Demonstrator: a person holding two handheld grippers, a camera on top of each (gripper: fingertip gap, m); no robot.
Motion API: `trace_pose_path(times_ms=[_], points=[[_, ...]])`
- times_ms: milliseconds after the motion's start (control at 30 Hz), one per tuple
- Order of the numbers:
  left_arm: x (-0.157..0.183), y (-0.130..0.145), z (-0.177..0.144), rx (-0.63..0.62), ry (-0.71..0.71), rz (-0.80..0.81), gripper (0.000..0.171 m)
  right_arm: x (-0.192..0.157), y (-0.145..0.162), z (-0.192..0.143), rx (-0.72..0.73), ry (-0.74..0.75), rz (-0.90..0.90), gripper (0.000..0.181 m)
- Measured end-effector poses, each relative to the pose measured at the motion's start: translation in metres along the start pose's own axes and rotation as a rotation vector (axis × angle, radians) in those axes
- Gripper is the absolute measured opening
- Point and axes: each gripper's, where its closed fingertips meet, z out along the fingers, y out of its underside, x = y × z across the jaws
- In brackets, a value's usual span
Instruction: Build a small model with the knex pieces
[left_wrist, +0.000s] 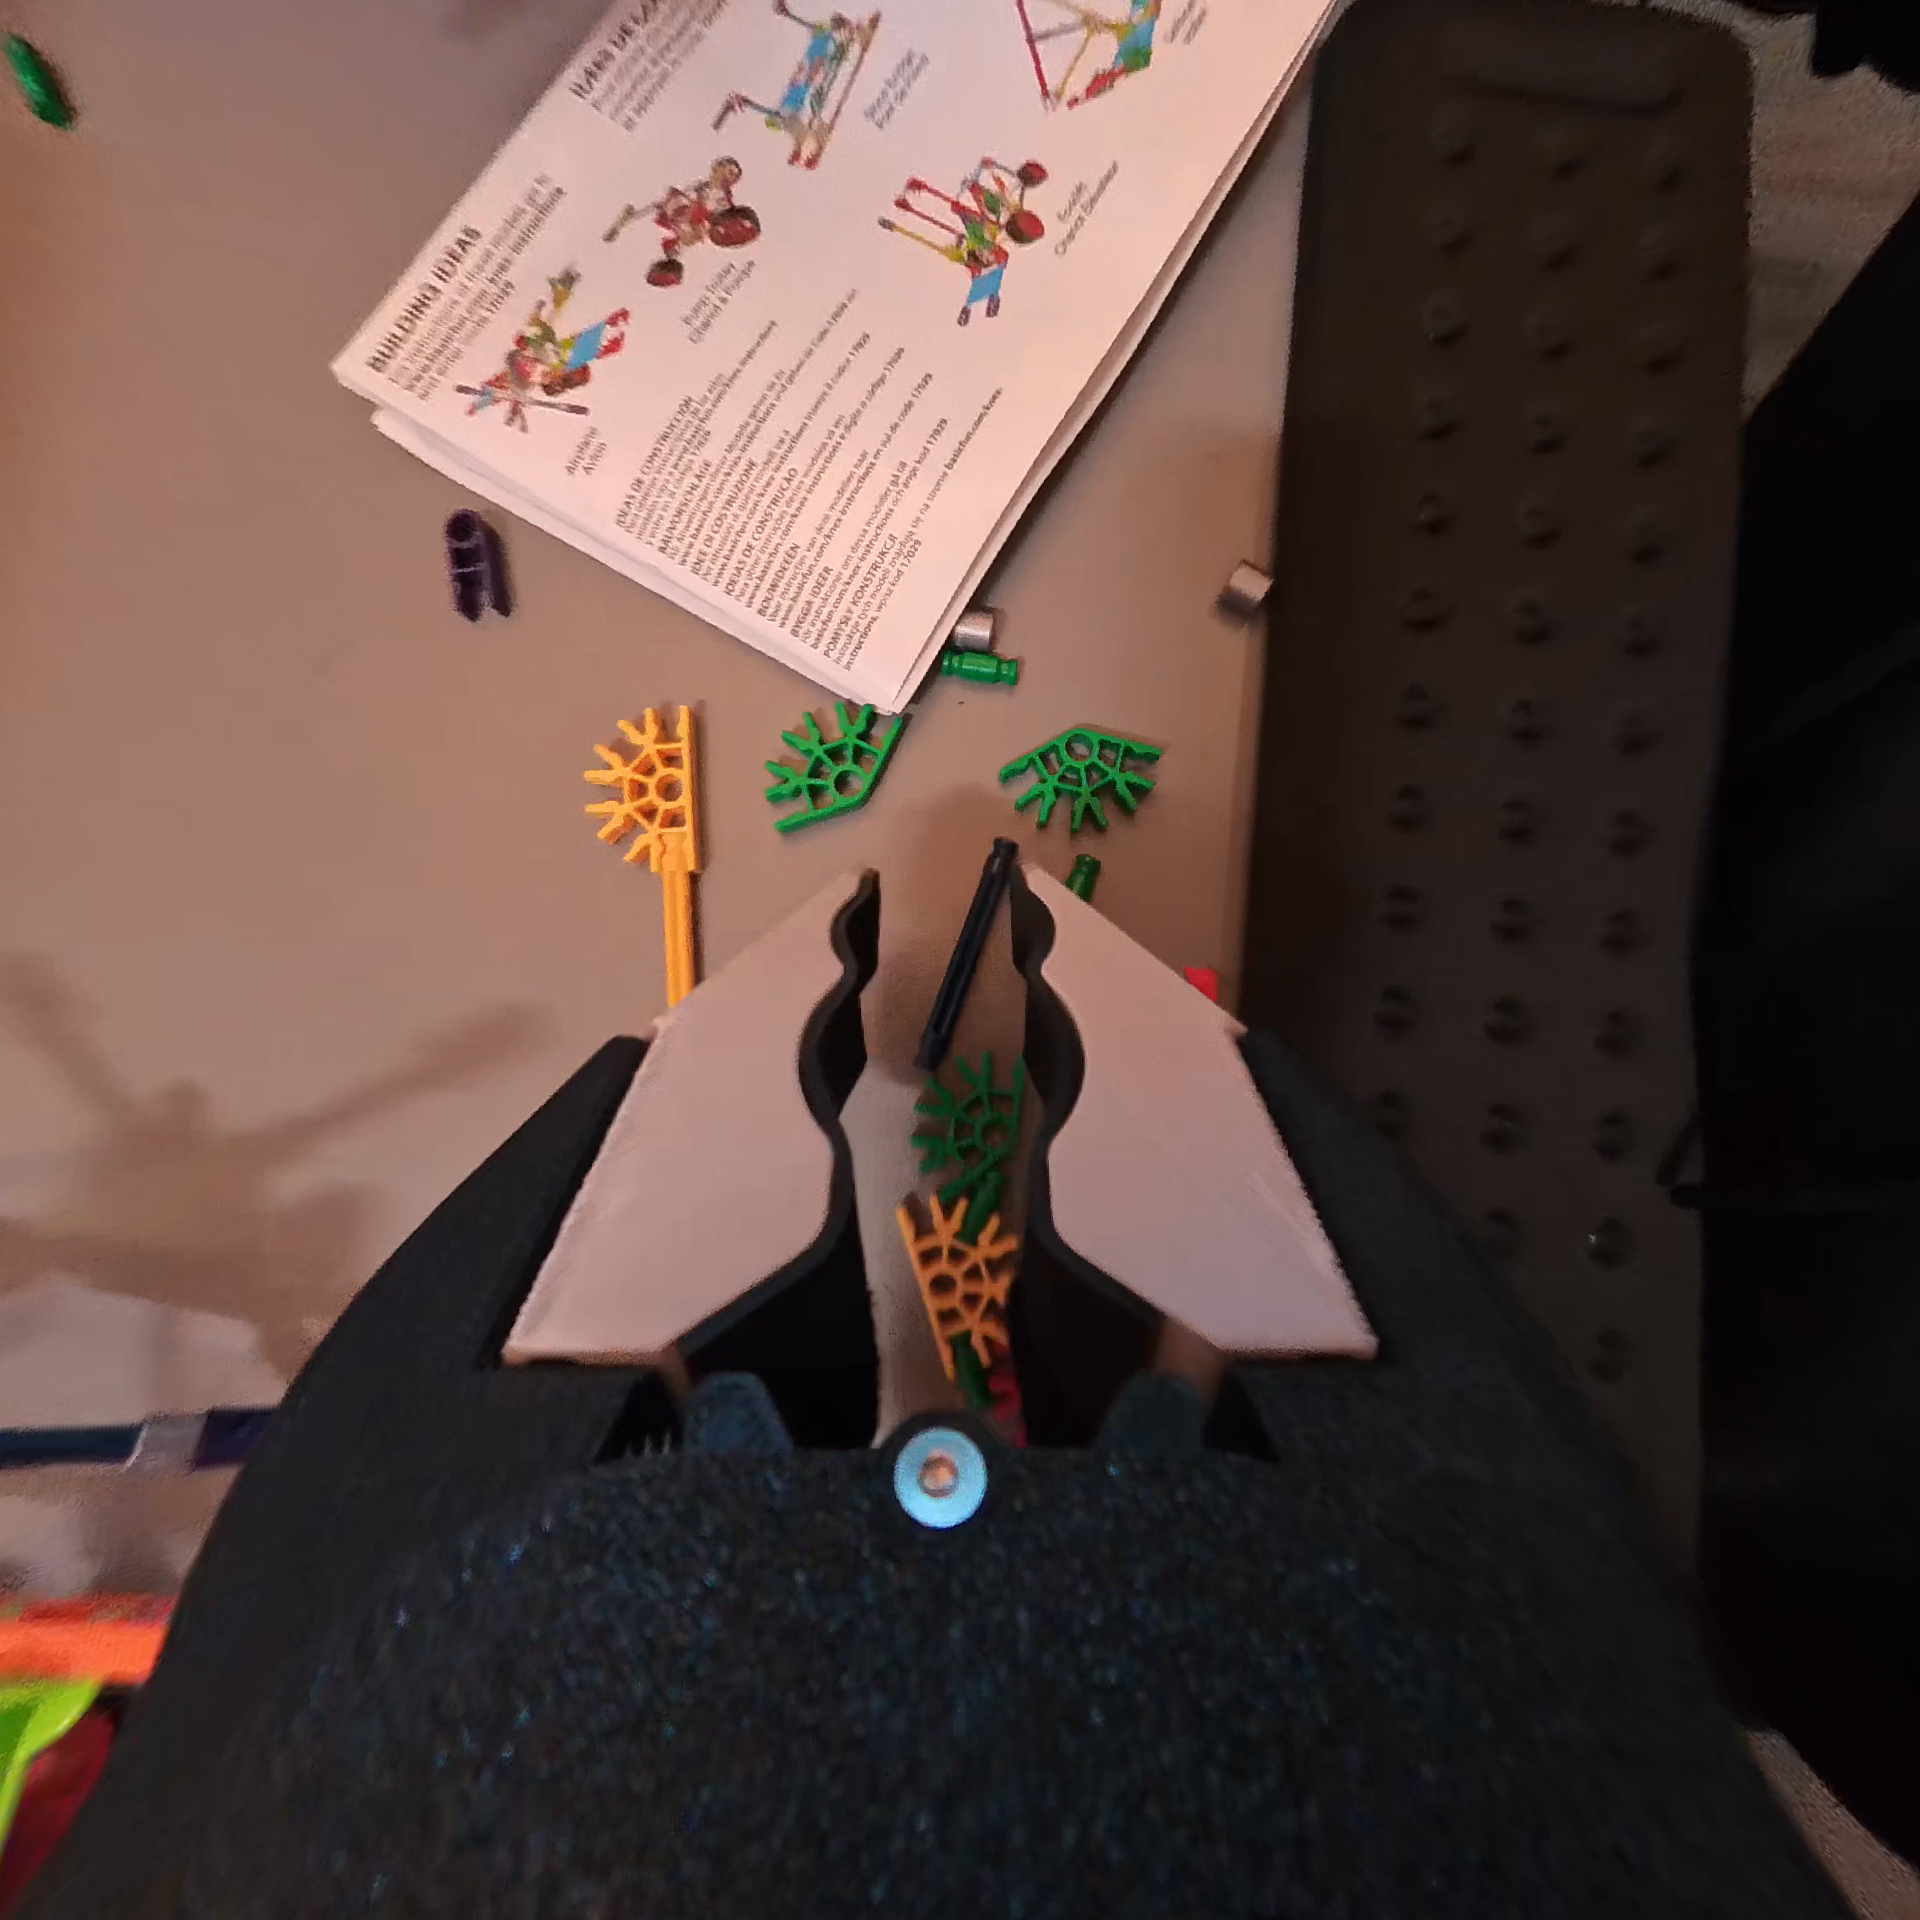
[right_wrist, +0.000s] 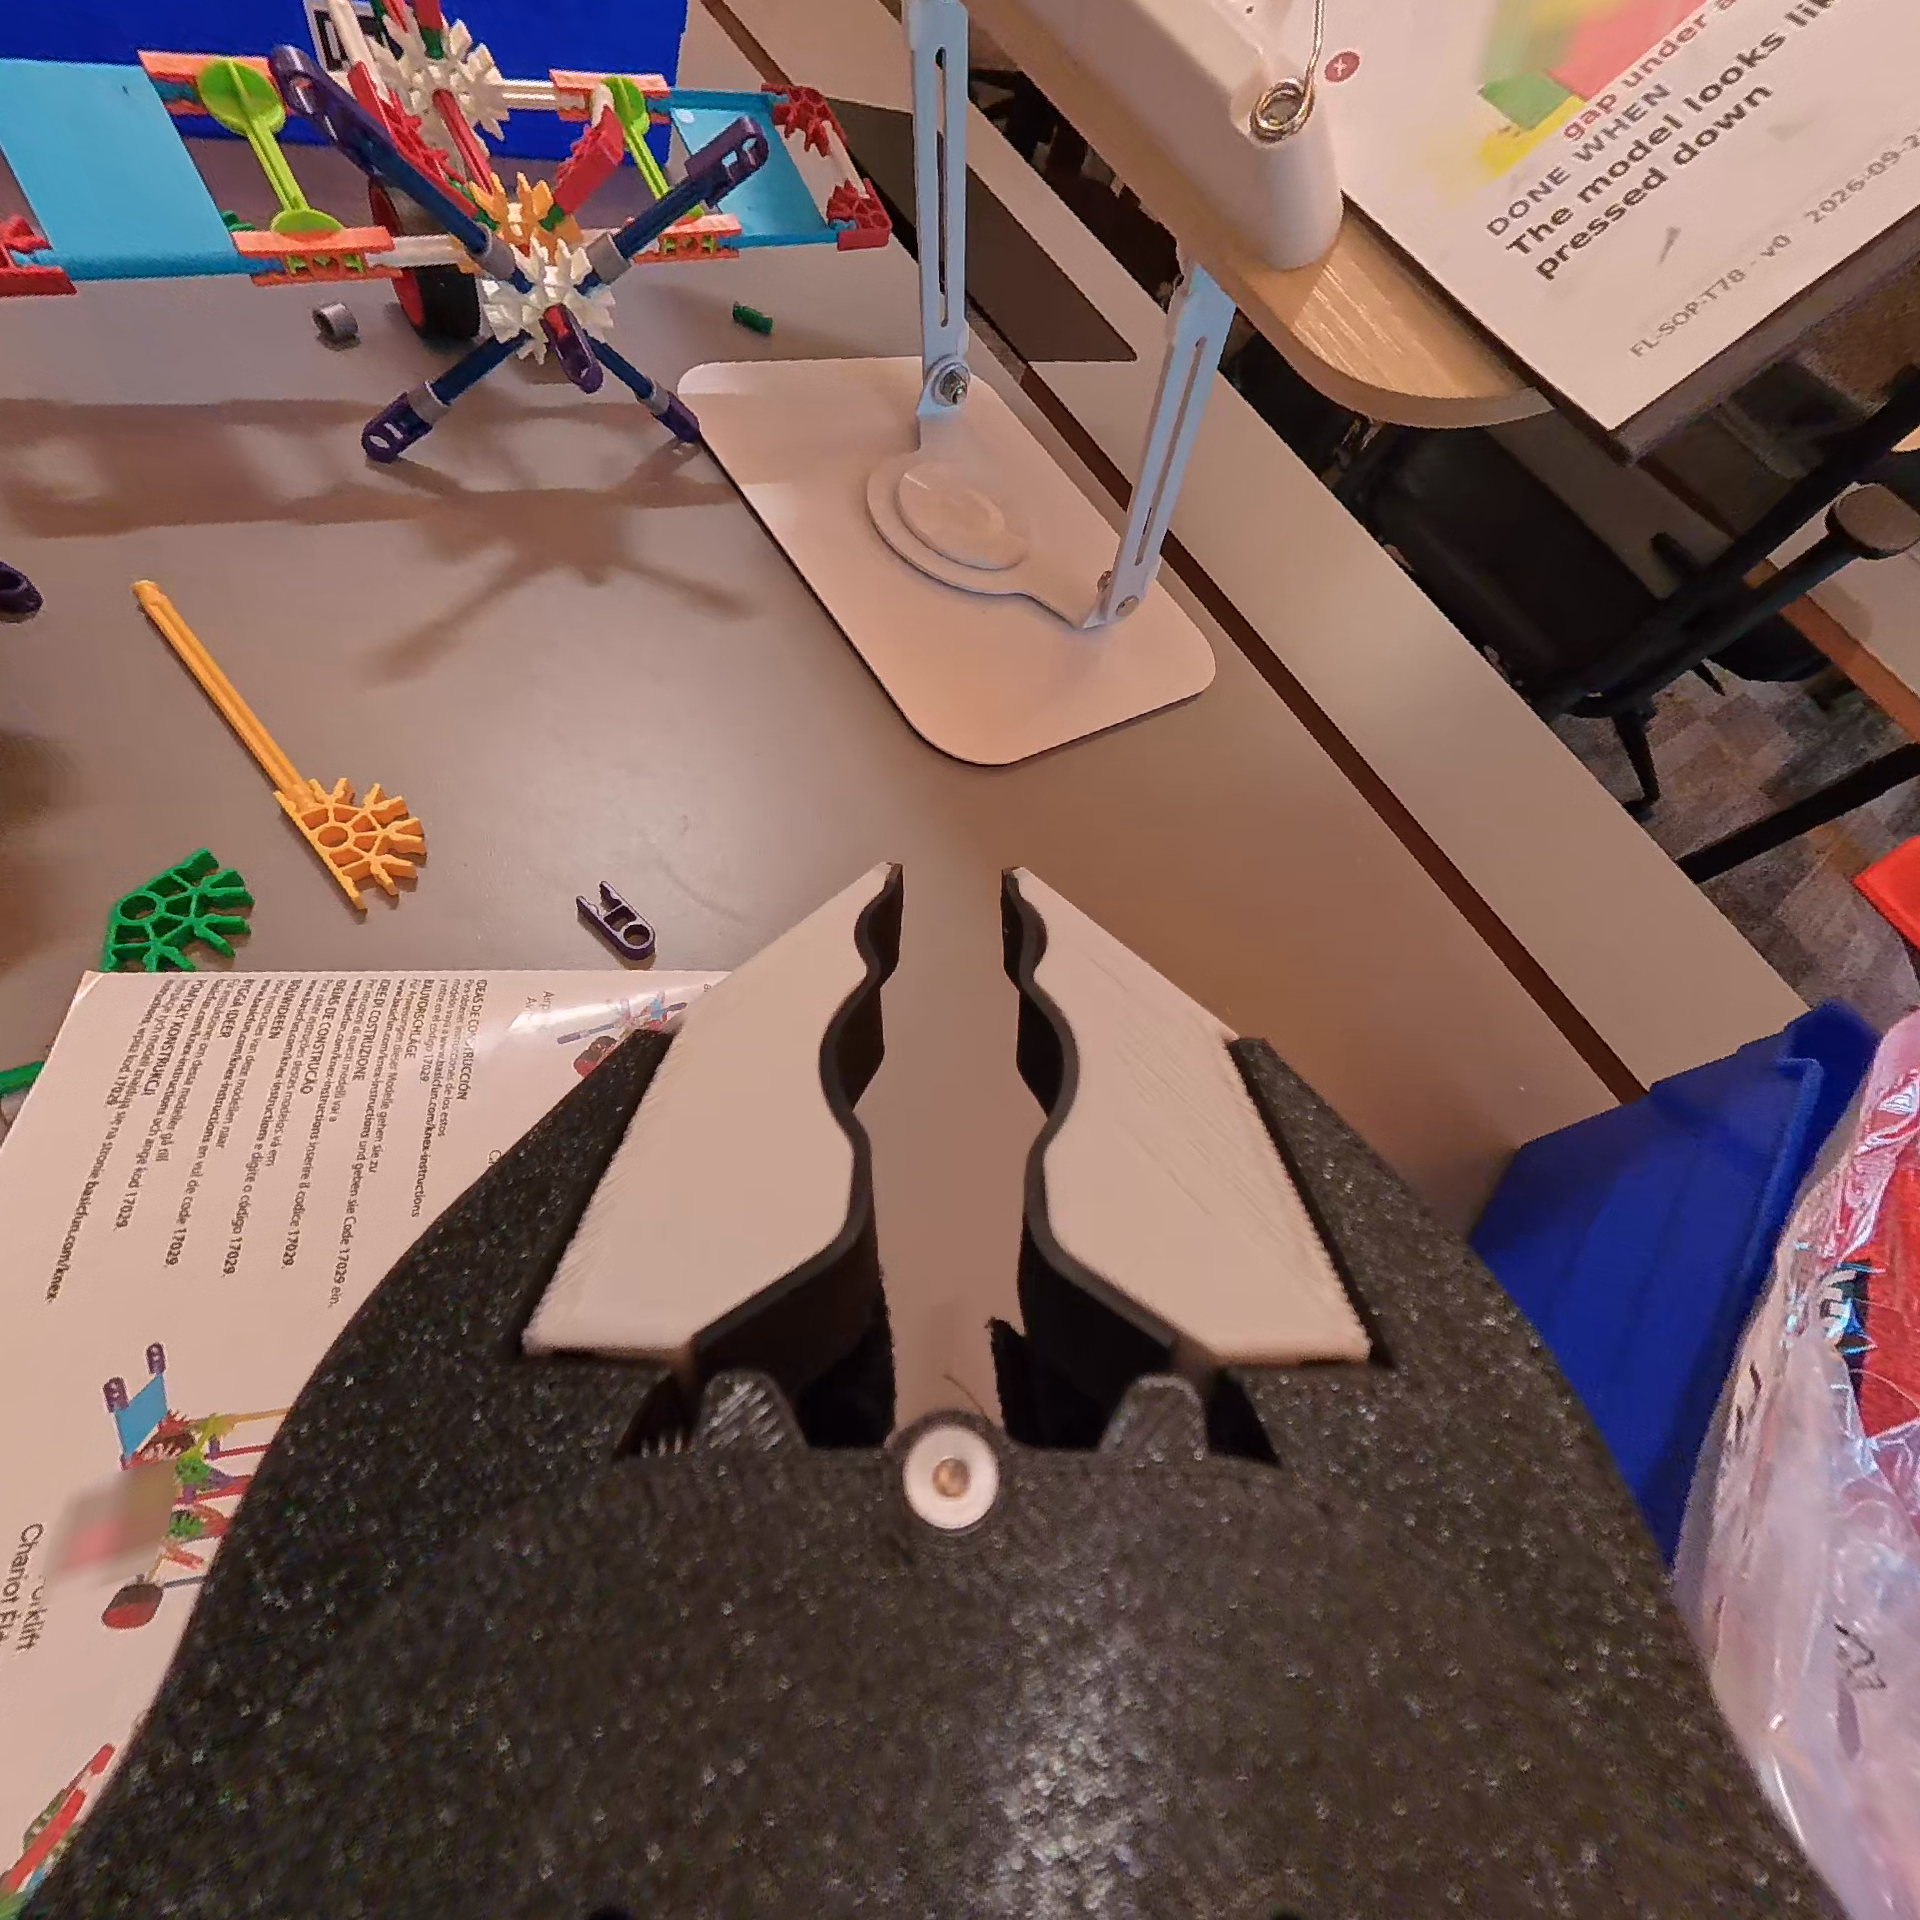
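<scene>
Black rod (left_wrist: 961, 956) between parted jaws — unclamped

The instruction booklet (left_wrist: 810, 343) lies ahead of my left gripper (left_wrist: 940, 883); three connectors (left_wrist: 831, 769) lie between them on the table (left_wrist: 208, 727).

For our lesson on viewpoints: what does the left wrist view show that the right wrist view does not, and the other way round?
Only the left wrist view: a black rod between the left gripper's open fingers, and a dark studded mat.

Only the right wrist view: a colourful built model, a white stand, a blue bin and the empty right gripper.

Both: the booklet, the yellow rod with connector, green connectors and the table.
</scene>
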Motion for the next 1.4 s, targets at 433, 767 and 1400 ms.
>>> trace_pose_path(times_ms=[433,767,1400], points=[[-0.071,0.064,-0.206,-0.04,-0.49,-0.081,0.025,-0.005,0.009,0.009,-0.029,-0.021,0.002,0.019],[-0.067,0.089,-0.215,-0.036,-0.466,-0.089,0.024,-0.057,0.025,0.028,-0.127,-0.256,-0.023,0.019],[-0.045,-0.01,0.021,0.028,-0.197,-0.037,0.016,-0.096,0.044,0.058,-0.304,-0.504,-0.093,0.018]])
